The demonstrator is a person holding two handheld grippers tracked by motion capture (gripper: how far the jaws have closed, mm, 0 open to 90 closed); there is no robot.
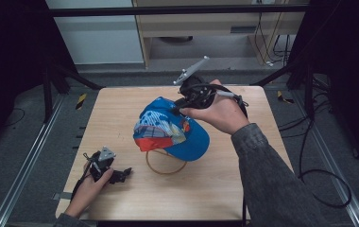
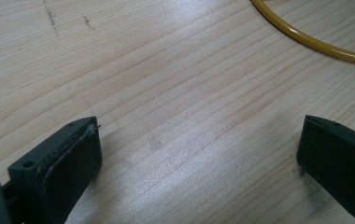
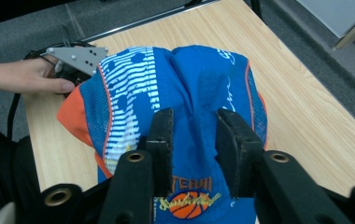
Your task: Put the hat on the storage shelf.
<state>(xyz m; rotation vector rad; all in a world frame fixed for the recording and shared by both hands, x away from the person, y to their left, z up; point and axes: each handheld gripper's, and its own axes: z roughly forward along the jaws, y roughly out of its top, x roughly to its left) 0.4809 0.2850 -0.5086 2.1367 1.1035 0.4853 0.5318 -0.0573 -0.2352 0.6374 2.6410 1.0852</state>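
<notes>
1. The blue cap (image 1: 170, 127) sits near the middle of the wooden table (image 1: 121, 109), resting over the far part of a thin yellow ring (image 1: 164, 170) that lies flat on the wood.
2. In the high view the cap's long axis runs on a slant, from the orange brim at its near-left end up to the crown at its far-right end; the brim points toward the person's left side.
3. The right gripper (image 1: 180, 106), held in the right hand (image 1: 222, 113), meets the cap at the crown's far-right edge.
4. In the right gripper view the right gripper (image 3: 193, 135) has its jaws narrowly apart over the crown, a fold of blue cloth showing in the gap; the pads do not visibly pinch it.
5. The left gripper (image 1: 125, 172) lies low on the table to the near left of the cap, held in the left hand (image 1: 90, 187).
6. In the left gripper view the left gripper (image 2: 199, 149) stands wide, with bare wood between the jaws and the ring (image 2: 306, 39) beyond them.
</notes>
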